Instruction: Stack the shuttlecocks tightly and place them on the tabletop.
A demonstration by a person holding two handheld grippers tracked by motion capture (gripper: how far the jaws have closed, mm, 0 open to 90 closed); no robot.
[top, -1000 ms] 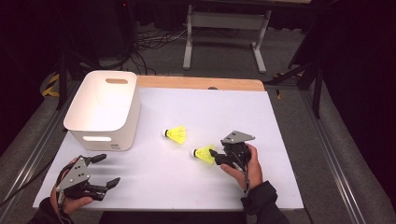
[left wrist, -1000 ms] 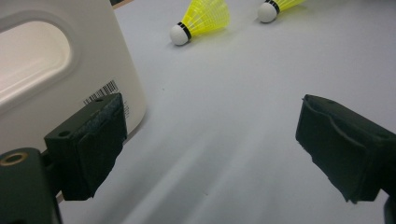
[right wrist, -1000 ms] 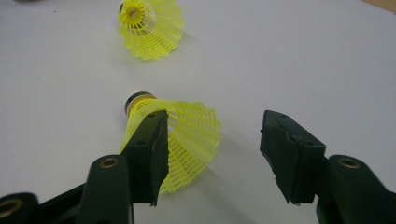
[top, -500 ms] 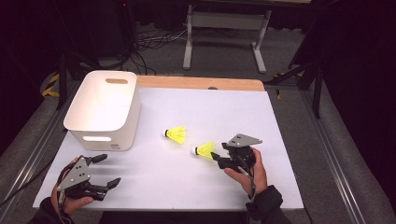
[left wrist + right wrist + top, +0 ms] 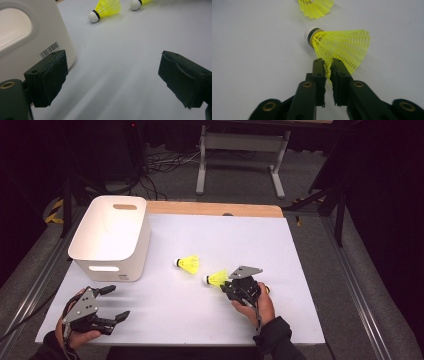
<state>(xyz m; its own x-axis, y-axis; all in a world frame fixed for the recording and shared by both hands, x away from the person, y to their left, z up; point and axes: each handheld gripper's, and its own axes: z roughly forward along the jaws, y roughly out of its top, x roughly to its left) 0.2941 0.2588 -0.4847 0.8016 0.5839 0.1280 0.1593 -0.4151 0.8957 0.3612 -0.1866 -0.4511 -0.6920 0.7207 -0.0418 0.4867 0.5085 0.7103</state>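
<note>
Two yellow mesh shuttlecocks with white corks lie on the white table cover. My right gripper [image 5: 228, 284] [image 5: 327, 66] has just been closing its jaws, and they now pinch the skirt edge of the nearer shuttlecock [image 5: 216, 278] [image 5: 339, 46], which lies on its side, cork to the left. The farther shuttlecock [image 5: 189, 264] [image 5: 315, 7] [image 5: 106, 8] lies loose just beyond it. At the table's front left, my left gripper [image 5: 117, 303] [image 5: 112, 75] is held low with its jaws wide open and nothing between them, beside the white bin [image 5: 112, 267] [image 5: 30, 42].
The white plastic bin with handle cut-outs stands at the left of the table cover [image 5: 240, 235]. A wooden strip [image 5: 215, 209] runs along the far edge. Beyond the table are a metal stand [image 5: 240, 150] and cables on the floor.
The right gripper's jaws, open around the nearer shuttlecock's skirt before, are now closed on it. The left gripper has kept still.
</note>
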